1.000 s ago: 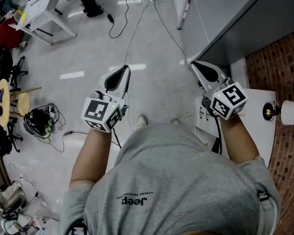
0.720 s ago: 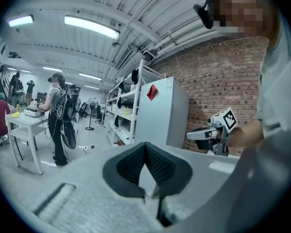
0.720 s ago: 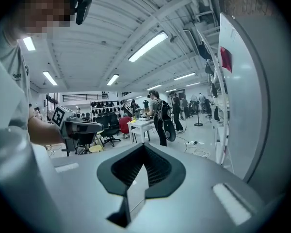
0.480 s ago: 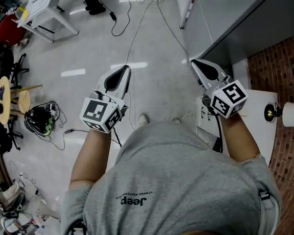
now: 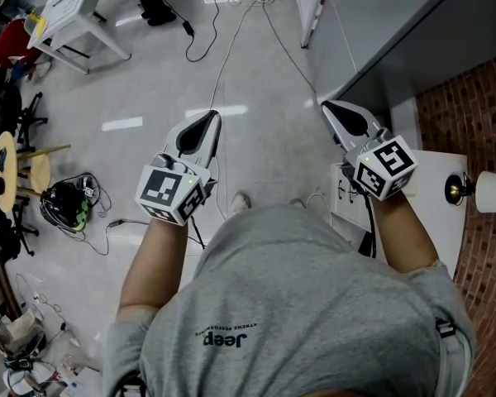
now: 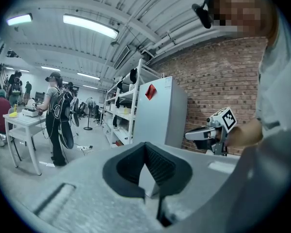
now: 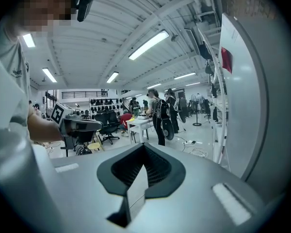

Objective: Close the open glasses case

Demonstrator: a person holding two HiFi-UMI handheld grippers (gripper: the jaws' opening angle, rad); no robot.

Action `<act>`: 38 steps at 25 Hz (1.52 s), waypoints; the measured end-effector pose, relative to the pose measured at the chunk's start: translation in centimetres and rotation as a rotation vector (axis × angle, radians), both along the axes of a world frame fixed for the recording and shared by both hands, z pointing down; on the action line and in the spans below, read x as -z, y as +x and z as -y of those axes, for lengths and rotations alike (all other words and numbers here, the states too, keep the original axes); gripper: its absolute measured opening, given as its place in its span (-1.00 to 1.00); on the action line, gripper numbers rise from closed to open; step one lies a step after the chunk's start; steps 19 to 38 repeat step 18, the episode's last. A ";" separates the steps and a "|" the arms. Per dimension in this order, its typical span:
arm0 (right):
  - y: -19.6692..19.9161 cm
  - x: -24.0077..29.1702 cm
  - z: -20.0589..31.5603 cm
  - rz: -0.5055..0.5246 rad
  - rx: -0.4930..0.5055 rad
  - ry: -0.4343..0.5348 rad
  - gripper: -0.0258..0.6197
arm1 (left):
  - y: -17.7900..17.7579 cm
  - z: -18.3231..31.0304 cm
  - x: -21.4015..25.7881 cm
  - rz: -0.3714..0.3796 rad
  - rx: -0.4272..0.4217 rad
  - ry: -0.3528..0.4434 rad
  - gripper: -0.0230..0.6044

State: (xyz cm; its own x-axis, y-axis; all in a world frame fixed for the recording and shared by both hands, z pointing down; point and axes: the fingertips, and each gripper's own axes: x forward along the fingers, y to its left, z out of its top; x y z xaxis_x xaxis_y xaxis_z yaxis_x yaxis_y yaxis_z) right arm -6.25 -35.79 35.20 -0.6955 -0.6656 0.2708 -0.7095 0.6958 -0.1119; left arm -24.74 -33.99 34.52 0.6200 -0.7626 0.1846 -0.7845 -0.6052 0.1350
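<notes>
No glasses case shows in any view. In the head view my left gripper and my right gripper are held side by side in front of the person's chest, high above the grey floor. Each one's jaws meet in a point with nothing between them. The left gripper view looks along its shut jaws and catches the right gripper off to the right. The right gripper view shows its own jaws shut too, with the left gripper at the left.
A tall grey cabinet stands ahead on the right beside a brick wall. A white table with a lamp is under the right arm. Cables run over the floor. Another person stands by a white table.
</notes>
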 end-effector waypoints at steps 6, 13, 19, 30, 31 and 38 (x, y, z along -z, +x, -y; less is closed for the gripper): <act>0.1 0.1 0.0 -0.002 0.003 -0.001 -0.90 | 0.4 0.0 0.2 0.005 -0.008 0.004 -0.94; 0.5 0.4 -0.1 -0.003 0.004 0.001 -0.90 | 0.9 0.1 0.4 0.005 -0.014 0.005 -0.94; 0.4 0.3 0.0 -0.004 0.004 0.005 -0.90 | 1.1 0.2 0.5 0.000 -0.019 0.001 -0.94; 0.4 0.3 0.0 -0.004 0.004 0.005 -0.90 | 1.1 0.2 0.5 0.000 -0.019 0.001 -0.94; 0.4 0.3 0.0 -0.004 0.004 0.005 -0.90 | 1.1 0.2 0.5 0.000 -0.019 0.001 -0.94; 0.4 0.3 0.0 -0.004 0.004 0.005 -0.90 | 1.1 0.2 0.5 0.000 -0.019 0.001 -0.94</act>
